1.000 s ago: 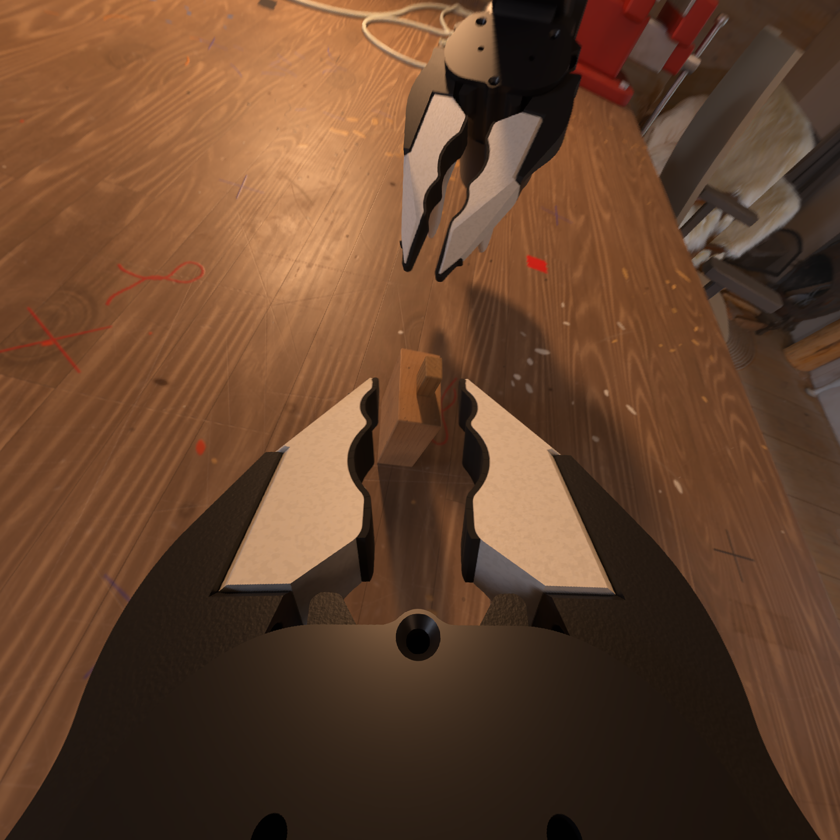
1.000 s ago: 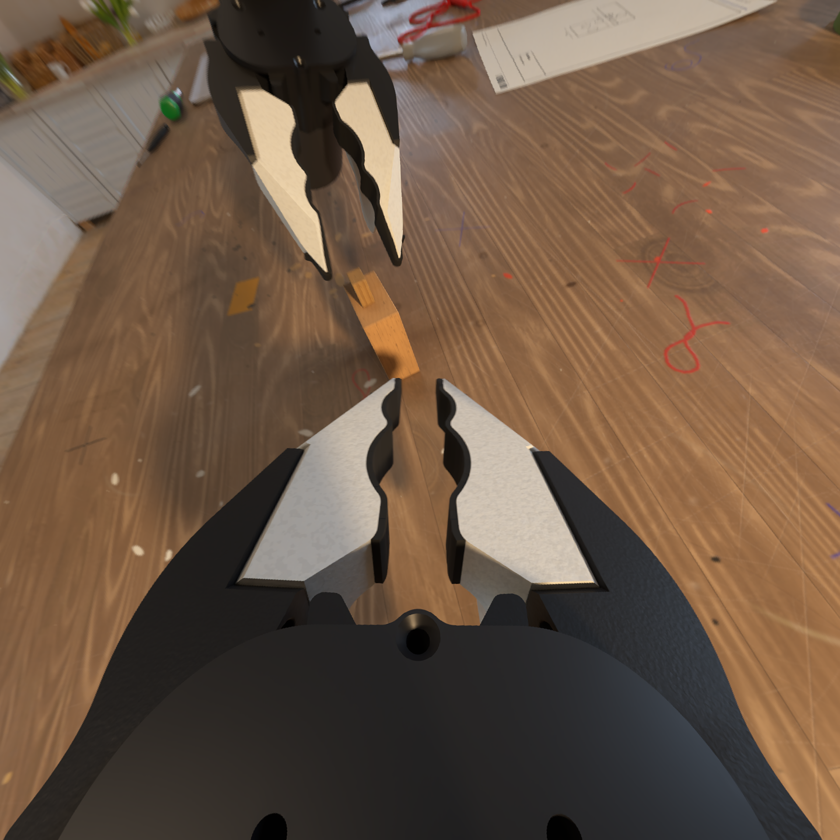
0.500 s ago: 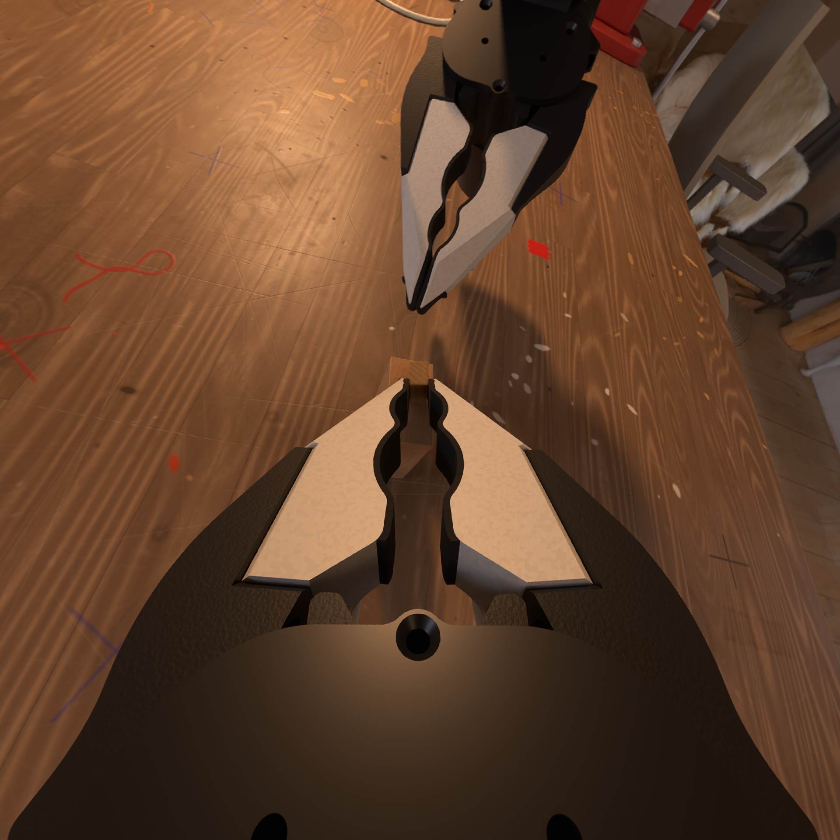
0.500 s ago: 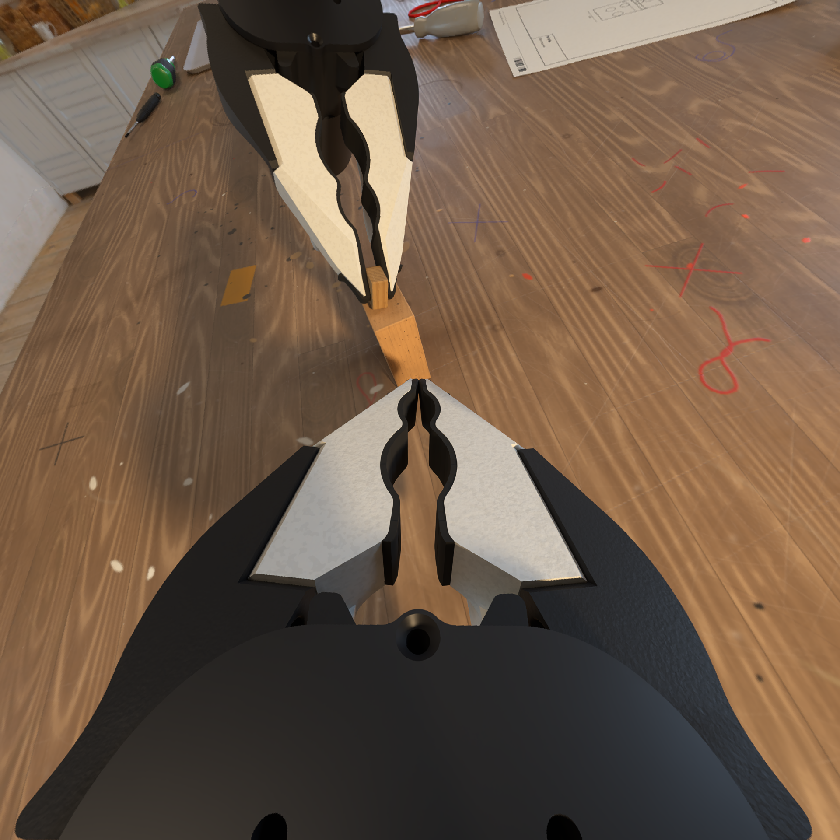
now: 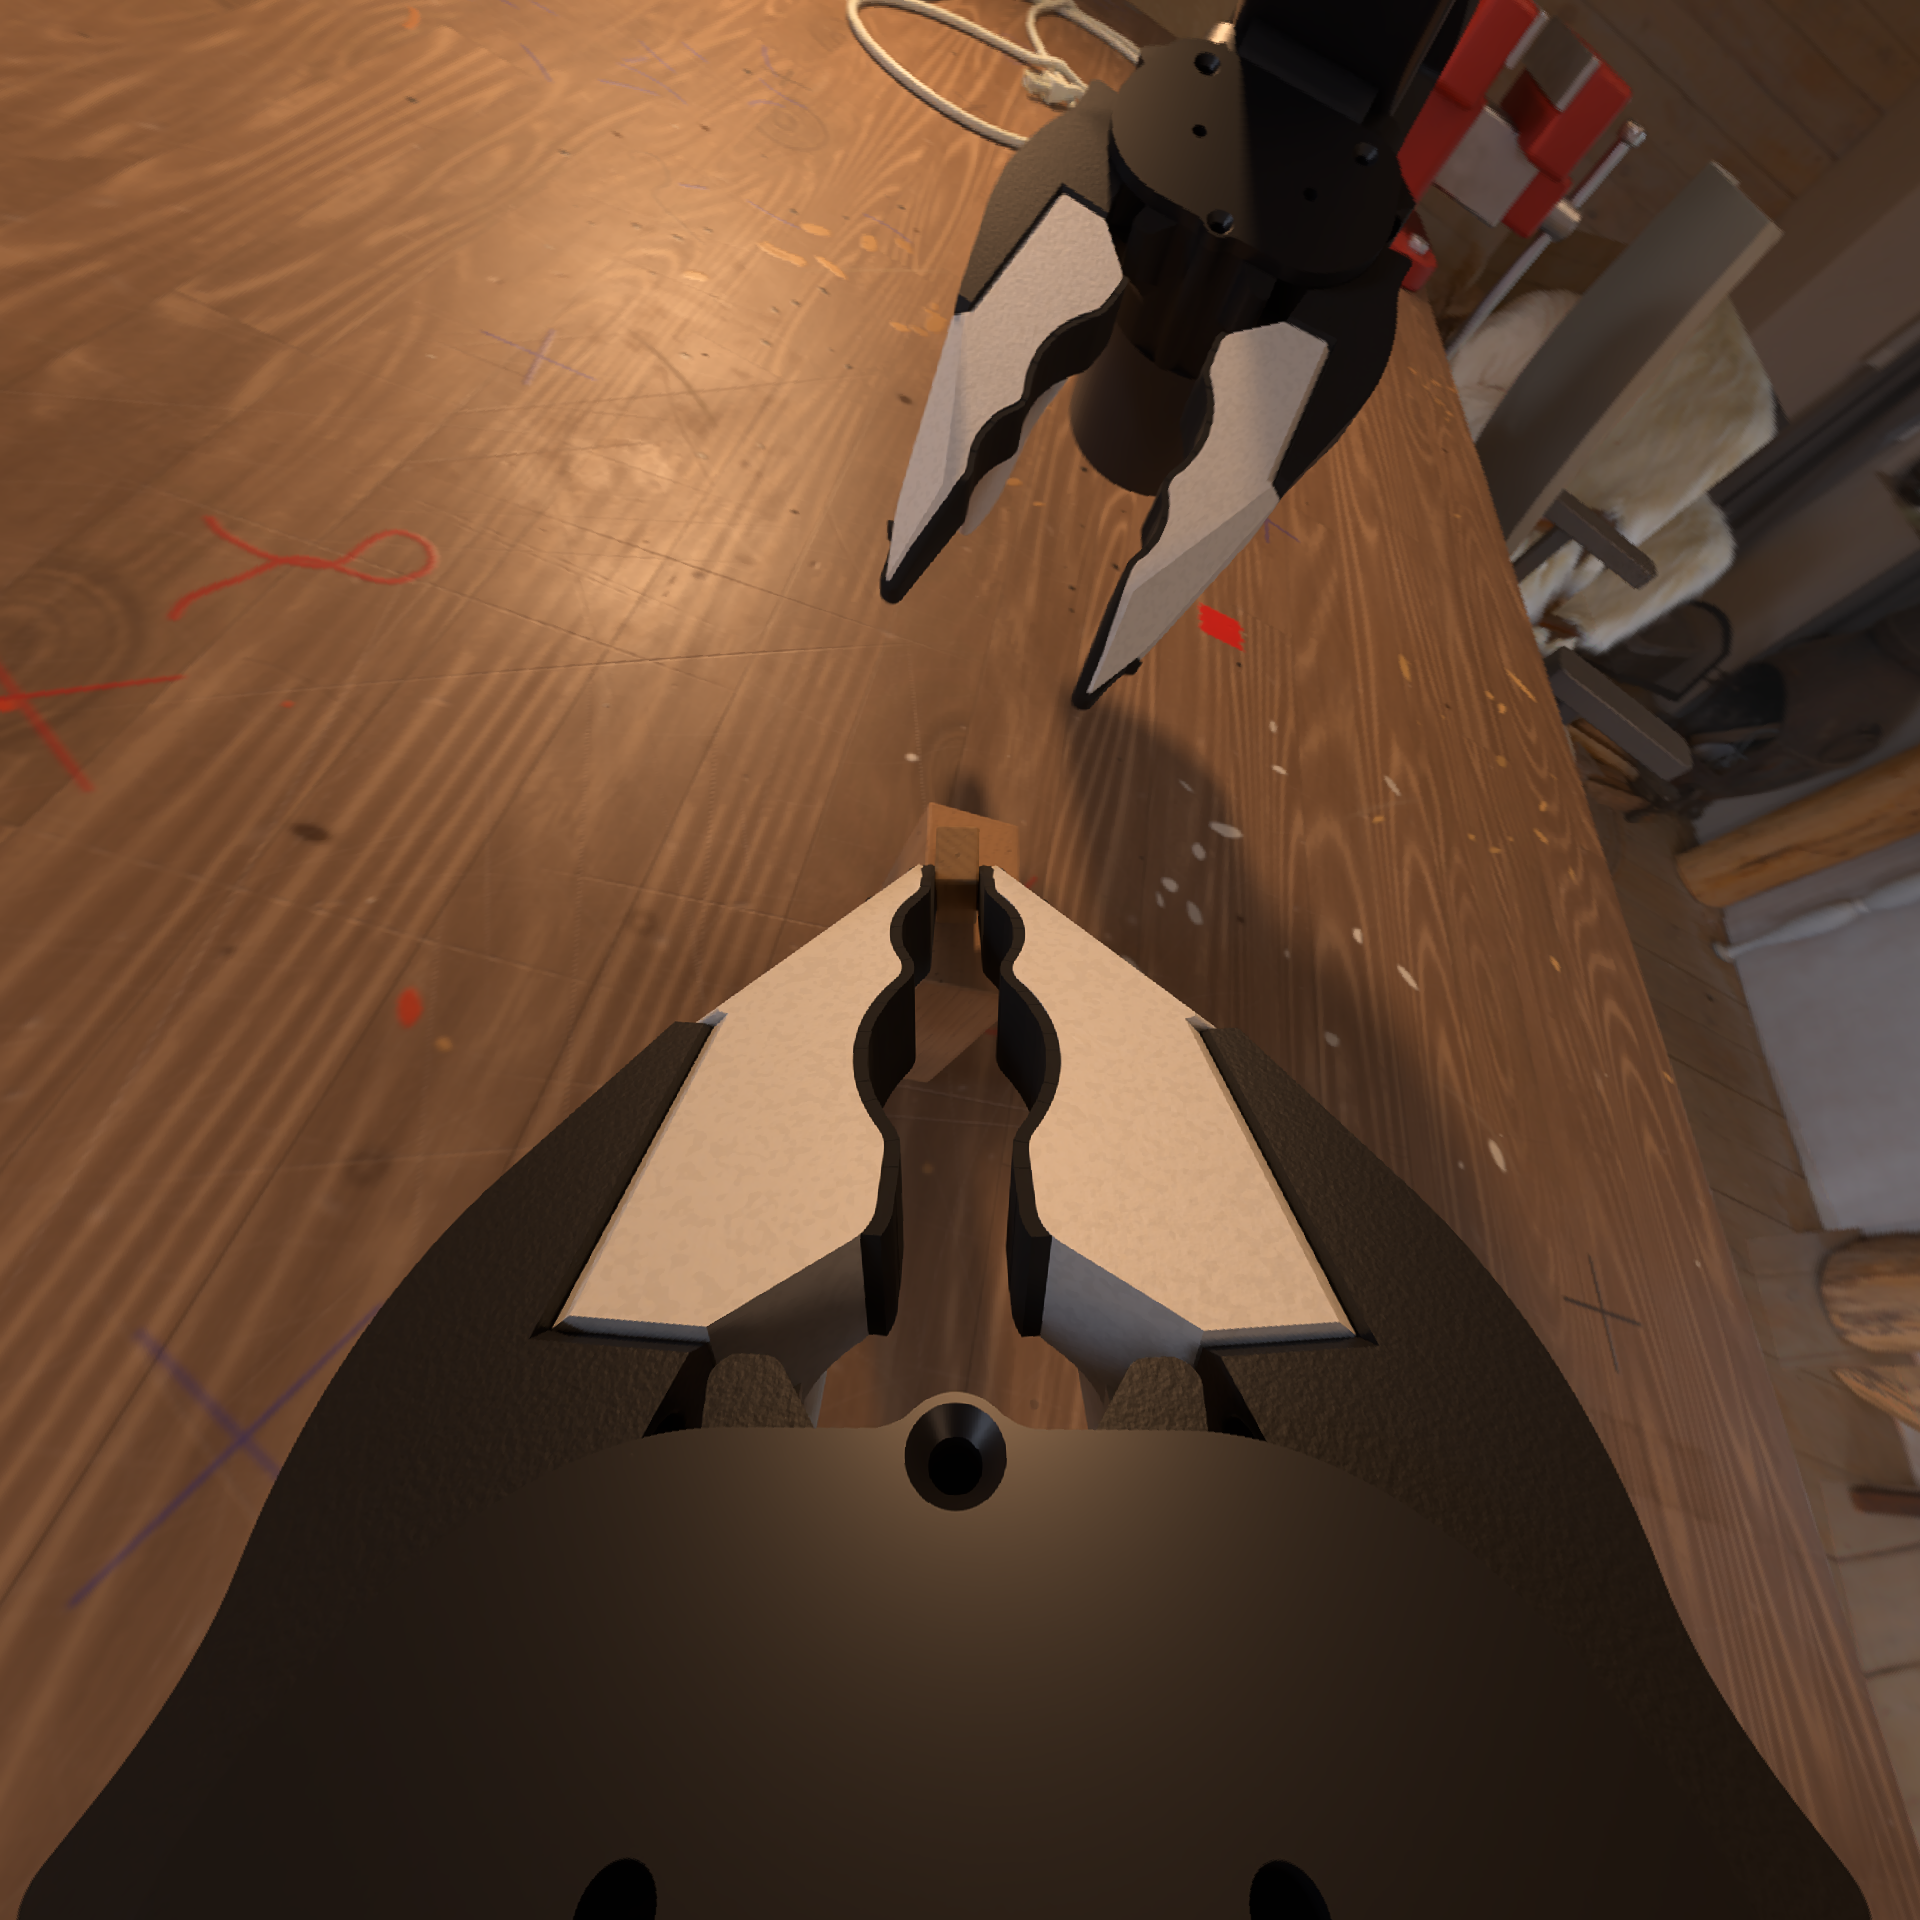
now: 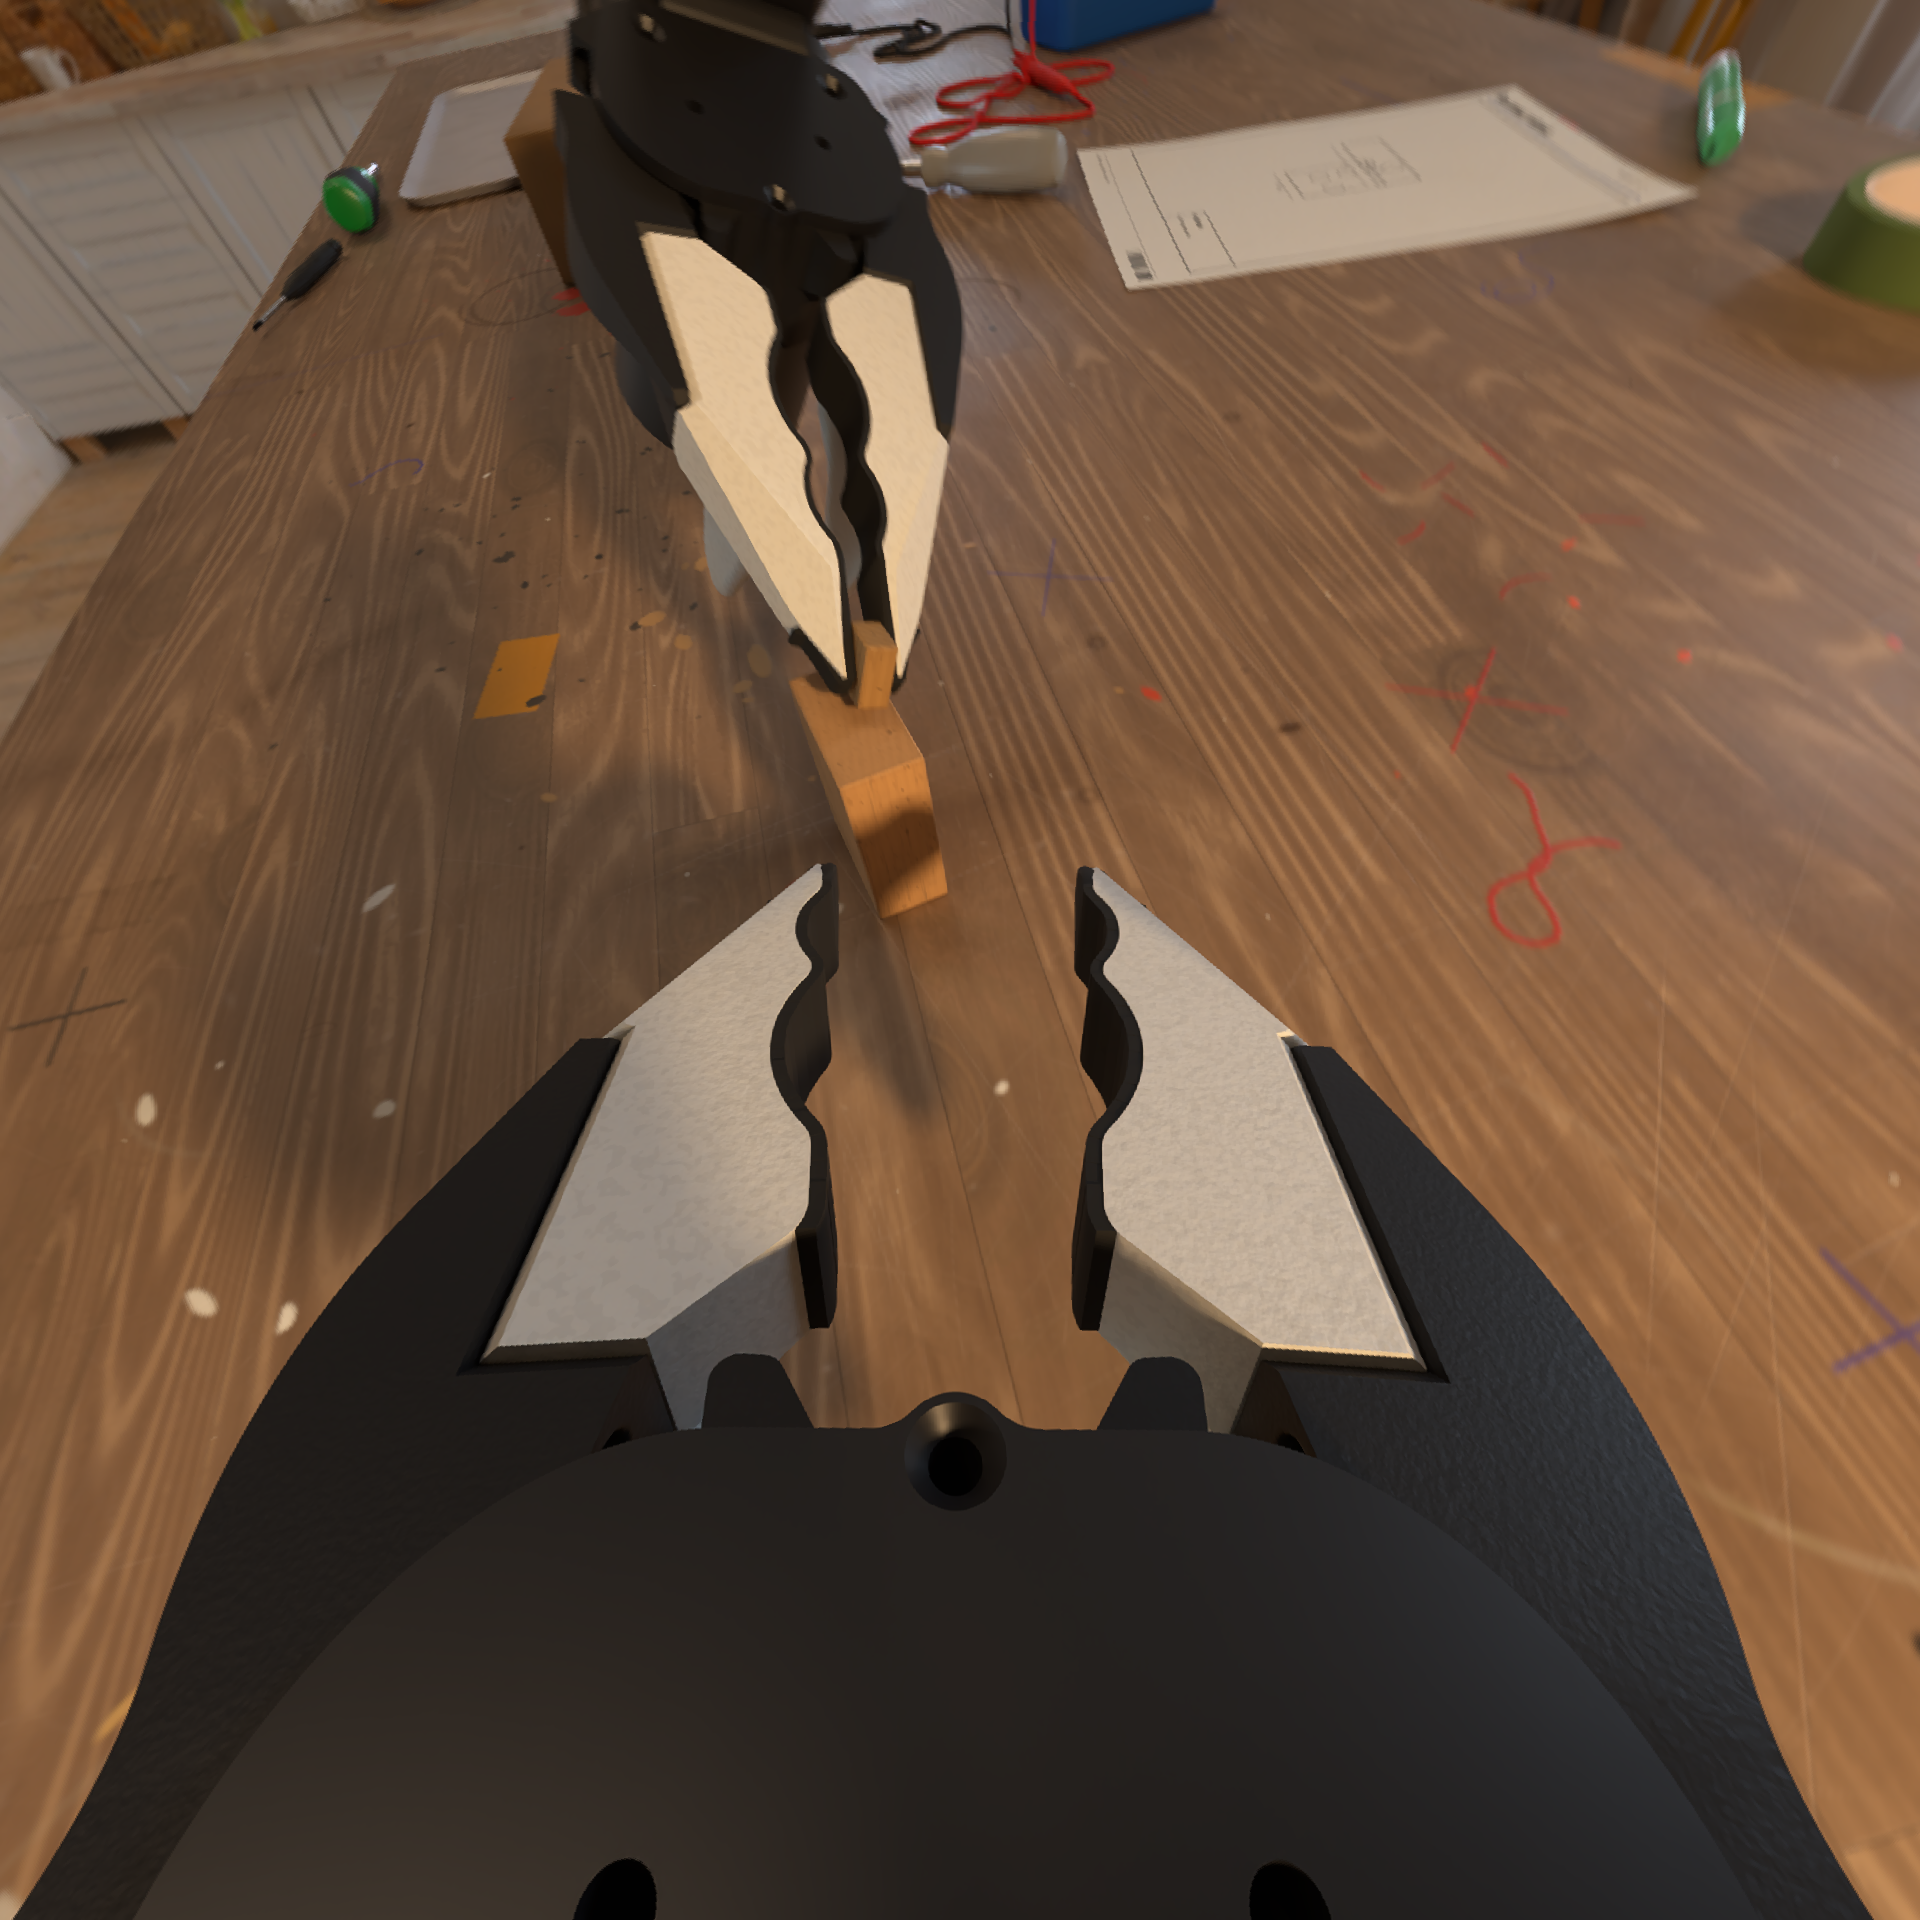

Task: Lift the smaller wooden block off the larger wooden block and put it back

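The smaller wooden block point(image 5: 958, 844) stands upright on the larger wooden block point(image 5: 948, 1029) on the workbench. My left gripper point(image 5: 954, 878) is shut on the smaller block, its fingertips pinching the block's sides. In the right wrist view the left gripper point(image 6: 864, 673) comes down from above onto the smaller block point(image 6: 876, 665), whose foot sits at the far end of the larger block point(image 6: 883, 800); I cannot tell whether it touches. My right gripper point(image 6: 956, 883) is open and empty, just short of the larger block's near end. It also hangs above the bench in the left wrist view point(image 5: 989, 644).
A paper sheet point(image 6: 1371, 182), a green ring point(image 6: 1870, 229), a red cord point(image 6: 1018, 88), a white tray point(image 6: 462, 145) and a screwdriver point(image 6: 301, 281) lie at the far end. A red vise point(image 5: 1517, 135) and a white cable point(image 5: 956, 62) lie behind the right gripper. The bench edge point(image 5: 1621, 1039) runs along the right.
The left gripper closed on the smaller block and still holds it. The right gripper, shut half a second ago, has opened wide and backed away from the larger block.
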Controlling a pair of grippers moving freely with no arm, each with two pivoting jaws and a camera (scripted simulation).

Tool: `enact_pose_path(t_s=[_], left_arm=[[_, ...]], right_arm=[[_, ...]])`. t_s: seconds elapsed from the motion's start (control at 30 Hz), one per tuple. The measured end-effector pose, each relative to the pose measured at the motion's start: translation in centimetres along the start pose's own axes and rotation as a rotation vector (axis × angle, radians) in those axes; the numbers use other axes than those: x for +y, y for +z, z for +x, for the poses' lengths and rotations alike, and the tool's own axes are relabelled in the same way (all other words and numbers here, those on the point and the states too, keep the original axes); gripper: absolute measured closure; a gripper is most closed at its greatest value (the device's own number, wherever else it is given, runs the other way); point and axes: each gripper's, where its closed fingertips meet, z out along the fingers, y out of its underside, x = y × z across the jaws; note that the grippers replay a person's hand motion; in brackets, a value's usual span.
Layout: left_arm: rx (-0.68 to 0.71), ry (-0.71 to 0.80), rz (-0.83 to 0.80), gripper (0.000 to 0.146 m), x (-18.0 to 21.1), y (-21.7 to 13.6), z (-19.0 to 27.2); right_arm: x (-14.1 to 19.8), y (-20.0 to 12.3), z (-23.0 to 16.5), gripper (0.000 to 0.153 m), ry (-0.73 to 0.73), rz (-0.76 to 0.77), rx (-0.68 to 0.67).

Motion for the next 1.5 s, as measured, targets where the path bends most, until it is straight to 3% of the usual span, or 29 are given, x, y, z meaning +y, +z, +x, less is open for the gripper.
enact_pose_path(t_s=[0.03, 0.13, 0.23, 0.37, 0.57, 0.77, 0.87, 1.07, 1.17, 1.3, 1.4, 1.5], left_arm=[[0.014, 0.003, -0.005, 0.139, 0.0, 0.2, 0.2], [0.021, 0.011, -0.008, 0.138, 0.0, 0.2, 0.5], [0.037, -0.005, 0.018, 0.122, -0.3, -0.3, 0.6], [0.037, 0.007, 0.018, 0.12, -0.1, -0.4, 0.6], [0.039, 0.069, 0.026, 0.109, -0.1, -0.6, 1.2], [0.043, 0.073, 0.025, 0.121, -0.4, -0.5, 1.4], [0.042, 0.043, 0.057, 0.123, -0.7, -1.2, 1.0], [0.008, 0.089, -0.004, 0.133, 0.2, -0.5, 1.0], [0.017, 0.068, 0.018, 0.14, 0.0, -0.9, 0.9], [0.01, 0.077, 0.012, 0.14, 0.2, -0.8, 0.9], [-0.001, 0.088, 0.017, 0.133, 0.2, -0.9, 0.8], [0.019, 0.097, 0.018, 0.129, 0.3, -0.9, 1.1]], right_arm=[[-0.2, 0.2, -0.3, 0.109, -0.028, 0.009, -0.003], [-0.5, -0.1, -0.3, 0.139, -0.074, 0.019, 0.002], [-0.5, -0.9, -0.4, 0.146, -0.013, 0.036, -0.057], [0.0, -1.2, -0.8, 0.146, -0.008, 0.01, -0.085], [0.8, -1.2, -0.9, 0.133, -0.015, -0.033, -0.085], [0.3, -1.2, -1.7, 0.15, -0.018, -0.01, -0.13], [0.1, -1.7, -1.7, 0.151, 0.042, 0.012, -0.16], [1.7, -0.8, -1.7, 0.143, 0.013, -0.08, -0.127], [1.6, -1.2, -1.7, 0.149, 0.003, -0.077, -0.134], [2.0, -1.3, -1.4, 0.149, -0.008, -0.098, -0.104], [2.4, -1.0, -1.2, 0.135, -0.022, -0.122, -0.069], [2.5, -0.5, -1.6, 0.135, -0.05, -0.133, -0.059]])
